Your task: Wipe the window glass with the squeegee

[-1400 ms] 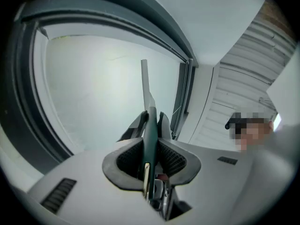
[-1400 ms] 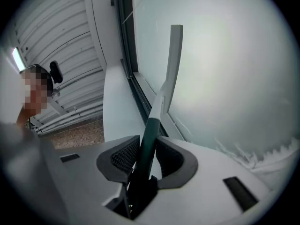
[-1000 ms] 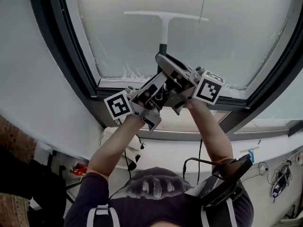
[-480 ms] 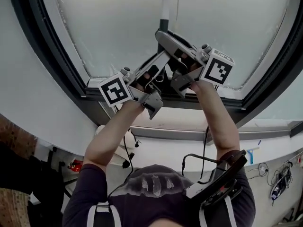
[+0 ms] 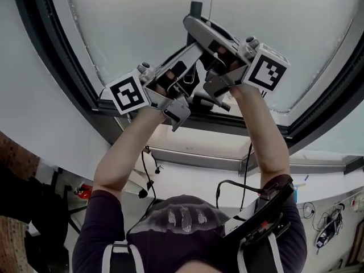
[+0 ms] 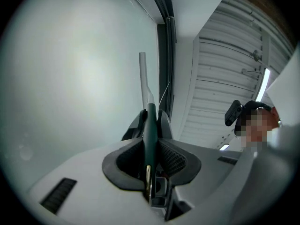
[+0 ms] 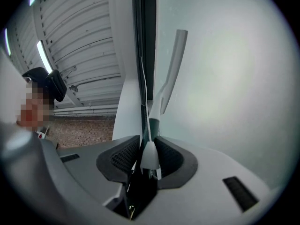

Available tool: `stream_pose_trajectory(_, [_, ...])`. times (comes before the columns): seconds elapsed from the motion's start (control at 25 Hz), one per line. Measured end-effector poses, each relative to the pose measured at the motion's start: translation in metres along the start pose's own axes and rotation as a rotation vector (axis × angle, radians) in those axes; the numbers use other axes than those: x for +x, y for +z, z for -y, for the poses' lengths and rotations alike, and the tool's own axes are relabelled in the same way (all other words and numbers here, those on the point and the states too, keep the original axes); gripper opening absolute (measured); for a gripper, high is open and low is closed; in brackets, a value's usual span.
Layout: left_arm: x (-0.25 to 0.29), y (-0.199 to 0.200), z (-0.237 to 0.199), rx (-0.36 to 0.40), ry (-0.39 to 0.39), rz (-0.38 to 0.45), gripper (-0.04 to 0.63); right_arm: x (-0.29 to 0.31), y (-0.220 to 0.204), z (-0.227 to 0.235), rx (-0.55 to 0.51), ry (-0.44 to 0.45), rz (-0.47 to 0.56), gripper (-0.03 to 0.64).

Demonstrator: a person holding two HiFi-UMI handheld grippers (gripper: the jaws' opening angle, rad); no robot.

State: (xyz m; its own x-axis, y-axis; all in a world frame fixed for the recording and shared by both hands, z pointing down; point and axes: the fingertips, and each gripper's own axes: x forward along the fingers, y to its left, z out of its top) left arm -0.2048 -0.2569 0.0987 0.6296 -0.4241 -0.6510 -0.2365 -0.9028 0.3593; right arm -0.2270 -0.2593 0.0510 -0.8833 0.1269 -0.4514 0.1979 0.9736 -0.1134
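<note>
1. Nearest, seen from above, are the person's head and shoulders, with both bare forearms [image 5: 121, 152] raised toward the window.
2. Each hand holds a gripper up high, and the two bodies cross toward one another just under the glass.
3. The left gripper [image 6: 150, 117] has its fingers clenched on the squeegee's dark handle, which stands edge-on between the ribbed pads.
4. The right gripper [image 7: 147, 138] grasps the same handle from the other side, fingers closed tight against it.
5. The squeegee [image 7: 170, 74] reaches on past both sets of fingers, its pale neck and blade lying close along the pane, near the dark upright frame.
6. The window glass [image 5: 136, 27] looks milky and even.
7. Round it runs the dark window frame [image 5: 67, 75], with a pale wall beside it.
</note>
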Motion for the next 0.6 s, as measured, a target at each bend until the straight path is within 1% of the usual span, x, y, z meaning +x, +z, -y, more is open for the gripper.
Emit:
stream_pose_trajectory(0.16, [0.0012,0.0014,0.0038,0.005,-0.031,-0.016,0.089,0.0017,0.002,-0.0034,-0.025,-0.005,-0.001,0.11])
stream_pose_trajectory(0.32, [0.0029,-0.0001,0.0025,-0.033,-0.052,-0.024,0.089,0.0006,0.0017,-0.001,-0.033,-0.03,-0.003,0.11])
stream_pose_trajectory(0.6, [0.0027,-0.0012,-0.0015,-0.069,-0.052,-0.04,0.091,-0.0011,-0.0003,0.0034,-0.02,-0.051,-0.008,0.11])
